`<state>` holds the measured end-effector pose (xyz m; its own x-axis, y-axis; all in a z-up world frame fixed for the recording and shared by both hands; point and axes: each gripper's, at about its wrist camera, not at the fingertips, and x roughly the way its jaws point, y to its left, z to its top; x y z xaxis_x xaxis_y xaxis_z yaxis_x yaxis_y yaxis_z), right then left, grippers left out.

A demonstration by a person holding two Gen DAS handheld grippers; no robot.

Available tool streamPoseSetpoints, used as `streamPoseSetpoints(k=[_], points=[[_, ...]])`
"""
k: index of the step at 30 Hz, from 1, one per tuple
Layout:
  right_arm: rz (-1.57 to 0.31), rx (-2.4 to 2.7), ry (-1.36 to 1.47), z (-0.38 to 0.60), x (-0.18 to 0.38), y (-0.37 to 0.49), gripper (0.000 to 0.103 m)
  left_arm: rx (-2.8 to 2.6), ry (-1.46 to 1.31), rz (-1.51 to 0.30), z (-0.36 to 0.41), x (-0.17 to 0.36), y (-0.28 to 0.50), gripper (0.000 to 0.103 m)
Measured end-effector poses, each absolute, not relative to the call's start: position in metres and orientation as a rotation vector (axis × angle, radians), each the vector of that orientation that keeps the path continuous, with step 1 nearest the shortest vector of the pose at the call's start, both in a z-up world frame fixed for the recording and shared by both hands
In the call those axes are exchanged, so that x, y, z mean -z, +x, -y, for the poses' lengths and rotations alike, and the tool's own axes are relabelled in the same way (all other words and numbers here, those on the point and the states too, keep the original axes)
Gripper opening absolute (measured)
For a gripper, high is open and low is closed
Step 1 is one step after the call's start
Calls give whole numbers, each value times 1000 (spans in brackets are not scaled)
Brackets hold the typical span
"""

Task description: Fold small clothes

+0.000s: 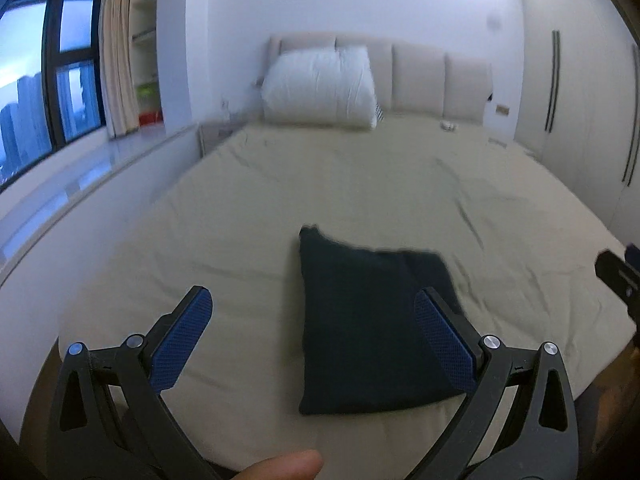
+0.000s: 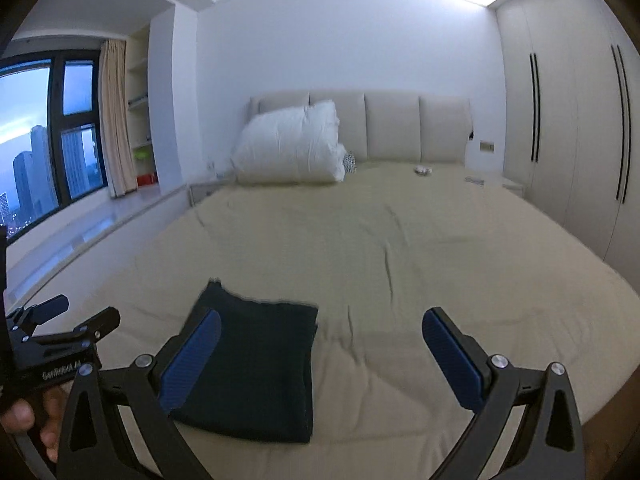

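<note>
Fingers (image 1: 440,340) of both grippers spread wide, empty; "GenRobot" lettering on left gripper (image 2: 74,316); folded dark garment (image 2: 256,364) on bed (image 2: 400,248).

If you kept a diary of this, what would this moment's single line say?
dark folded cloth garment: flat on beige bed sheet | left gripper: open, empty | right gripper: open, empty

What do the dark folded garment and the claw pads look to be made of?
Dark garment: soft matte fabric, possibly a knit; it lies flat and limp, and blur hides the weave. Left claw pads: blue, with a fine dotted grid, probably rubber or textured plastic, on black, seemingly hard plastic arms.
</note>
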<state>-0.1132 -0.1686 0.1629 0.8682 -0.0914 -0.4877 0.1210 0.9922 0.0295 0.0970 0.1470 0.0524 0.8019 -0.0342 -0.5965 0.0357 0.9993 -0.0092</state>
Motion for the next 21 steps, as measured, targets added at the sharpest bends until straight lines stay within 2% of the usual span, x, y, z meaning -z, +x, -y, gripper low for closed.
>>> streamPoseSetpoints(k=[8, 21], points=[[-649, 149, 111, 172, -118, -97, 103, 27, 3, -740, -143, -7, 126, 103], [-737, 133, 97, 161, -91, -85, 103, 51, 19, -837, -139, 35, 155, 103]])
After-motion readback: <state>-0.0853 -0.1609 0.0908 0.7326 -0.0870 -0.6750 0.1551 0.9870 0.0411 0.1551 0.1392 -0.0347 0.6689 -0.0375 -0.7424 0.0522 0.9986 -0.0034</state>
